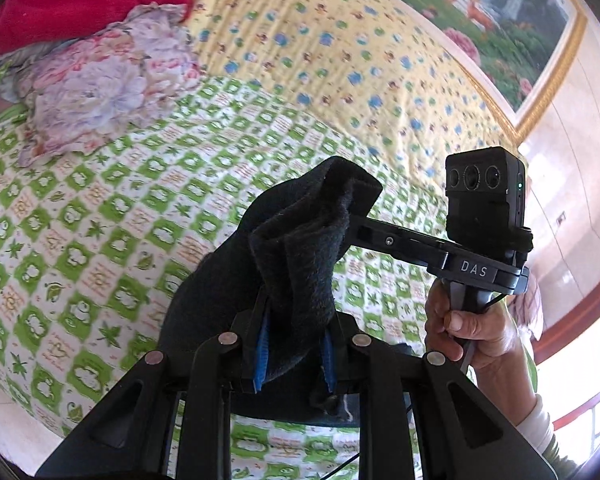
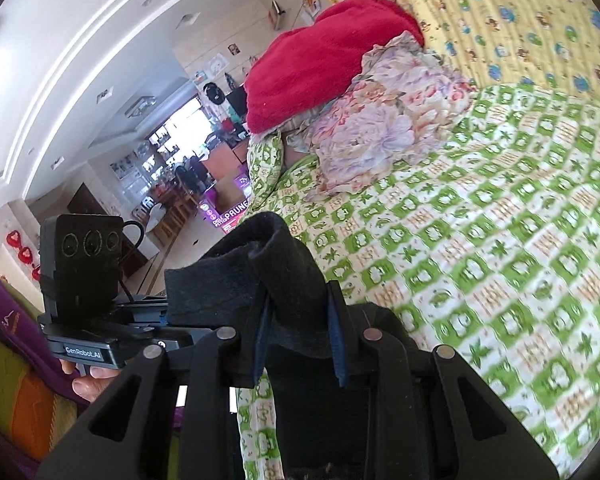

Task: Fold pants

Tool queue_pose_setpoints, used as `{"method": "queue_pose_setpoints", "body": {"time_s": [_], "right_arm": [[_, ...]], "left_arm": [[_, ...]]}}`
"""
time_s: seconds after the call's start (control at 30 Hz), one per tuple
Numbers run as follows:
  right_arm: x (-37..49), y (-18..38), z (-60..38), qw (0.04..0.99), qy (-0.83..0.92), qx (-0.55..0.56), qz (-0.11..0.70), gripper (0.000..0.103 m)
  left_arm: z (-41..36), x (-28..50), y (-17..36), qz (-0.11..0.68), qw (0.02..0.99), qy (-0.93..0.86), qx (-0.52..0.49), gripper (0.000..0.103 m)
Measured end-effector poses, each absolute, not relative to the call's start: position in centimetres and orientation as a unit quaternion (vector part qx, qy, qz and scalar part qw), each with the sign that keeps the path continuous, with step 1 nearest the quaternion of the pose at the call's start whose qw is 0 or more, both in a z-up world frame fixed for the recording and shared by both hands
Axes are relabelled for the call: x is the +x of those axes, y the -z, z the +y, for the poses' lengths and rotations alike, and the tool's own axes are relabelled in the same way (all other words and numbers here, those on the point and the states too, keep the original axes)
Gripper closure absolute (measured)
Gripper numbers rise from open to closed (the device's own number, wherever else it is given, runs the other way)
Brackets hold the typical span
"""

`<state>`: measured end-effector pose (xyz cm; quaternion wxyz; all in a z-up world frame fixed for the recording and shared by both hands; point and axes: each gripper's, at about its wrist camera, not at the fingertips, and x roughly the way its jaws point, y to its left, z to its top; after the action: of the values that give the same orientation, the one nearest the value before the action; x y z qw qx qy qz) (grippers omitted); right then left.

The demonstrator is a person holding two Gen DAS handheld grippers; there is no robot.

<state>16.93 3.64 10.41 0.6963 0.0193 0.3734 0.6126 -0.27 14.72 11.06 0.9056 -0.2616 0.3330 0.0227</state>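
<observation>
The dark fleece pants [image 1: 300, 248] hang bunched between both grippers, lifted above the green-and-white checked bedspread [image 1: 100, 240]. My left gripper [image 1: 296, 328] is shut on a thick fold of the pants. My right gripper [image 2: 300, 320] is shut on another fold of the pants [image 2: 276, 264]. In the left wrist view the right gripper [image 1: 356, 216] reaches in from the right, its tips hidden in the cloth. In the right wrist view the left gripper [image 2: 172, 316] comes in from the left, its tips also hidden. The lower part of the pants is hidden behind the gripper bodies.
A flowered cloth bundle [image 1: 100, 92] and a red blanket [image 1: 84, 0] lie at the bed's far end. A yellow patterned quilt [image 1: 340, 52] covers the part by the framed picture [image 1: 500, 12]. A striped cushion [image 2: 16, 392] sits beside the bed, with the room beyond.
</observation>
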Motion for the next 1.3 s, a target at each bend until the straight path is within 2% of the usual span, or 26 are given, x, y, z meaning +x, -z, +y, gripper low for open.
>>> {"method": "queue_pose_setpoints", "body": {"time_s": [0.9,1.3], "right_arm": [[14.4,-7.1,-10.0,0.745,-0.553,0.098,0.359,0.078],[13.4,-4.2,-13.8,0.760,-0.515,0.129,0.374,0.078]], "left_arm": [[3.9,3.2,-9.7,0.404,0.894,0.090,-0.174,0.082],[-0.3,4.7,-7.0,0.446,0.878,0.118,-0.128,0.082]]}}
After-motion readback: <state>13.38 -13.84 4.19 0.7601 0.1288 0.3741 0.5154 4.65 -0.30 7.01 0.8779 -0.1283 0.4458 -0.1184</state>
